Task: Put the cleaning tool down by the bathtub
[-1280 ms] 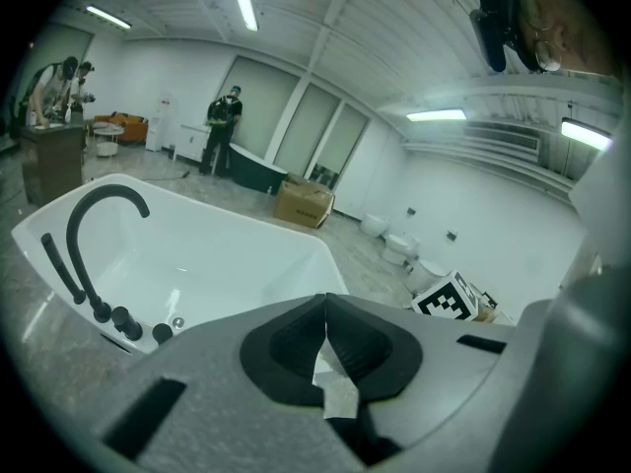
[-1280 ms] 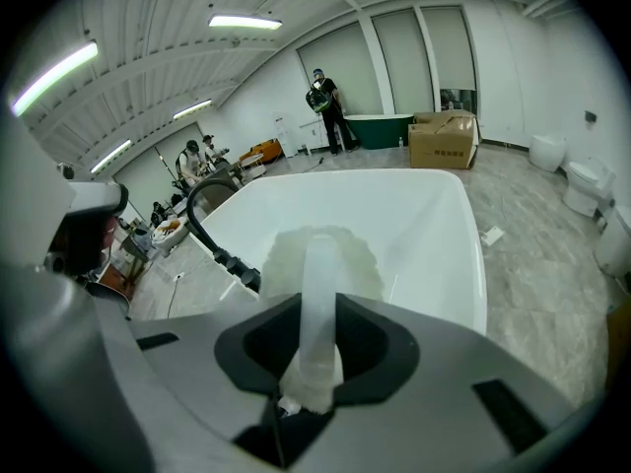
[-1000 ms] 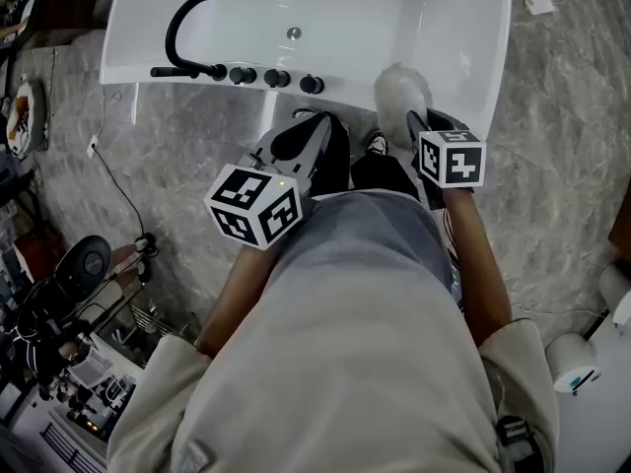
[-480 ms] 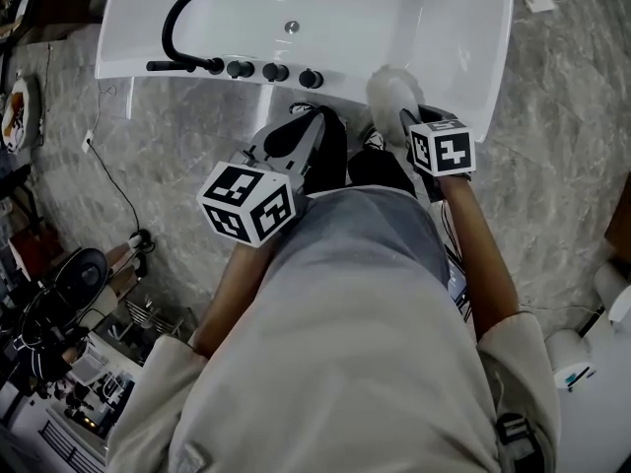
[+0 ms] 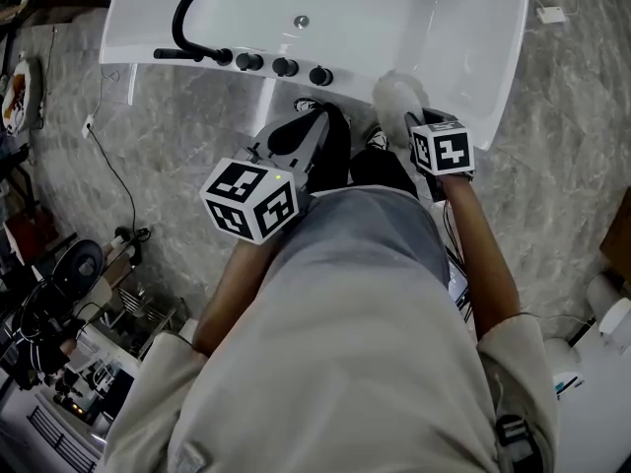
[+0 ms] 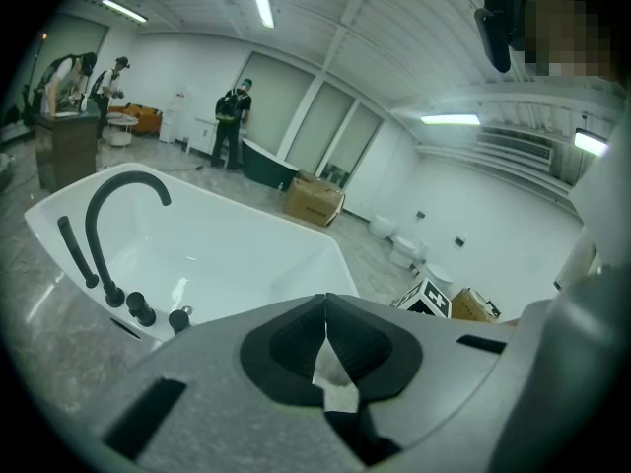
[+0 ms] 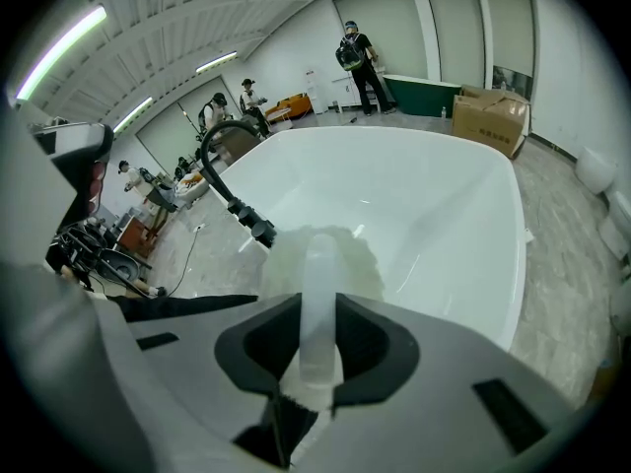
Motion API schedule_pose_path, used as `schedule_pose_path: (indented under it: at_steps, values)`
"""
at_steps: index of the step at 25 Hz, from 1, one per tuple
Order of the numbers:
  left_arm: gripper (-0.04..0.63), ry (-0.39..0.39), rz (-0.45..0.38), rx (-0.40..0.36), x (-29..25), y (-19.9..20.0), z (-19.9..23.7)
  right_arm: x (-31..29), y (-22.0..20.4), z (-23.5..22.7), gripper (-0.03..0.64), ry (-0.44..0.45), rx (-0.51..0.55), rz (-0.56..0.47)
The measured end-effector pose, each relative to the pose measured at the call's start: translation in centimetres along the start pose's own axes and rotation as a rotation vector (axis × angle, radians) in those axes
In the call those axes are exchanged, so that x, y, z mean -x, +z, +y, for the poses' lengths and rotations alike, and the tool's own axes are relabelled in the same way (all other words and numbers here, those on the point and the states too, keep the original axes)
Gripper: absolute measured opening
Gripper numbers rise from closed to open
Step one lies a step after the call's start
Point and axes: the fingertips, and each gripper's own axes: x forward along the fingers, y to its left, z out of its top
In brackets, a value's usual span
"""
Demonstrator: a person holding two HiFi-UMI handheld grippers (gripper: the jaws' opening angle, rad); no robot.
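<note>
Your left gripper (image 6: 325, 304) has its jaws pressed together with nothing between them; through the thin slit below the tips only floor shows. In the head view it sits much where it was a second ago, aimed at the near side of the bathtub (image 5: 463, 57), just right of the black tap (image 5: 192, 13) and the row of knobs (image 5: 284, 66).

The tub itself has slid a little right in the head view since then, so you now see more of its right end. The clutter at the lower left has shifted too, which is your head moving rather than anything in the scene.

Your right gripper (image 7: 317, 308) is partly closed, its pads clamped on the pale handle of the cleaning tool (image 5: 397, 95). Its marker cube looks smaller than a second ago, so that hand has sunk toward the grey stone floor (image 5: 177, 136).

The tool stands straight out past the right gripper's tips. Its fluffy white head is at the tub's near rim, right of the knobs, above the floor beside your shoes. Whether the head touches the rim cannot be told.
</note>
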Motion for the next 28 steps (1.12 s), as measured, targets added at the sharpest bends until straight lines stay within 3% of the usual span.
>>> schedule_pose_path:
  at_steps: [23,28]
  values:
    - [0.009,0.027,0.013,0.039,0.8,-0.2,1.6,-4.3,-0.1,-0.2,0.075,-0.002,0.196,0.064]
    - [0.009,0.042,0.009,0.049,1.2,0.1,2.4,-5.2,0.2,0.0,0.075,-0.010,0.315,0.103]
